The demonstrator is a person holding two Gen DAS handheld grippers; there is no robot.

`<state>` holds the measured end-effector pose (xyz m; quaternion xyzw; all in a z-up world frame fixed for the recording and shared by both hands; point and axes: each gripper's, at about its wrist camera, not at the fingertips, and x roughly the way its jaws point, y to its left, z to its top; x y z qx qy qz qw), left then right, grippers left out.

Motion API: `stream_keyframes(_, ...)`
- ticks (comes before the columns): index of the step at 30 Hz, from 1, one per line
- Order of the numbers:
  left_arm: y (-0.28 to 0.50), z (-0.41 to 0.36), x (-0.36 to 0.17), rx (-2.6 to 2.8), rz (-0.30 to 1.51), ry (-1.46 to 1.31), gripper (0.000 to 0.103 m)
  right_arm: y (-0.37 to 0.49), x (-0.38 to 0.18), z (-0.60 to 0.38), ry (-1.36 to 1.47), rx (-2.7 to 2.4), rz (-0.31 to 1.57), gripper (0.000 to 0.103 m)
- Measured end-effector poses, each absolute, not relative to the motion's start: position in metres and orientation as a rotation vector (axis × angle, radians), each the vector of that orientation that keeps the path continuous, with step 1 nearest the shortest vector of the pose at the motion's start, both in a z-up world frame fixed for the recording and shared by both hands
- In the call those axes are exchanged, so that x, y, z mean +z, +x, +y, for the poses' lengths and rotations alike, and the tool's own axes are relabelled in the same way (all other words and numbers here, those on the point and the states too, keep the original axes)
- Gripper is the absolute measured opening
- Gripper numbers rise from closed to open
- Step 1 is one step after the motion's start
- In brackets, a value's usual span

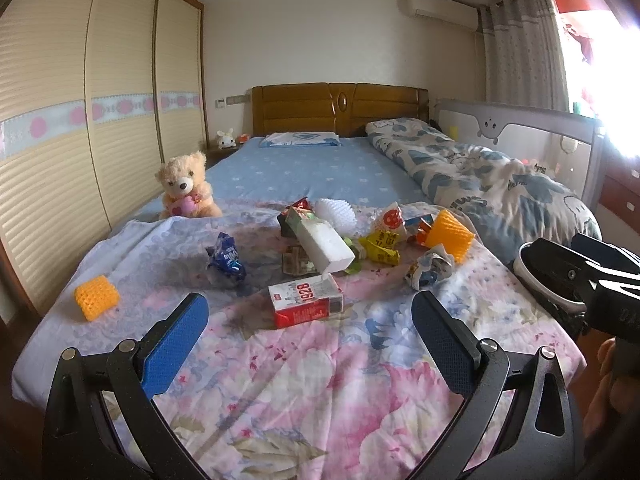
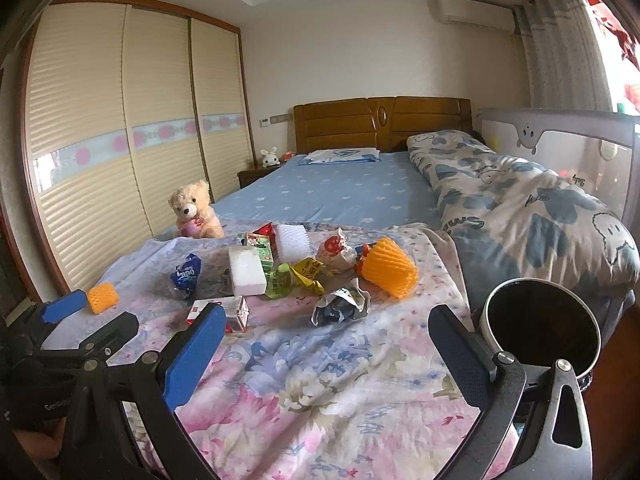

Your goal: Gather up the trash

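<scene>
Hovering both wide-open claws, left gripper [image 1: 310, 354] and right gripper [image 2: 326, 354], I'm seeing trash [image 2: 296, 272] littering the floral blanket [image 2: 320, 392], teddy bear [image 2: 196, 210] behind, dark-lined bin [image 2: 542, 330] beside the bed.

- Floral blanket [image 1: 320, 380]: pink, blue and cream blossoms.
- Bed sheet [image 1: 304, 172]: light blue with small white flowers.
- Quilt [image 2: 520, 200]: cream with dark blue hearts and cartoon faces.
- Teddy bear [image 1: 186, 188]: tan, holding a pink heart.
- Foam fruit nets [image 1: 97, 297]: orange mesh; another [image 1: 335, 212] is white.
- Carton [image 1: 306, 305]: red and white, printed "1928".
- Snack wrapper [image 1: 226, 259]: dark blue with white lettering.
- Foam block [image 1: 326, 246]: plain white.
- Left hand-held gripper [image 1: 310, 356]: black, one blue pad.
- Wardrobe doors [image 2: 120, 120]: cream slats, pale blue band with pink dots.
</scene>
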<state>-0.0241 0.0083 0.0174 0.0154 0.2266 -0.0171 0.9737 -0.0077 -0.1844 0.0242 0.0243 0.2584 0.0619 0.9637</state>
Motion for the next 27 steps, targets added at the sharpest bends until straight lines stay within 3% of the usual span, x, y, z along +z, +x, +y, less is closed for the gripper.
stream_keyframes(27, -0.0204, 0.0031, 0.0134, -0.039, 0.464, 0.044, 0.103, -0.0072, 0.0207, -0.185, 0.073, 0.13, 0.535, 0.102)
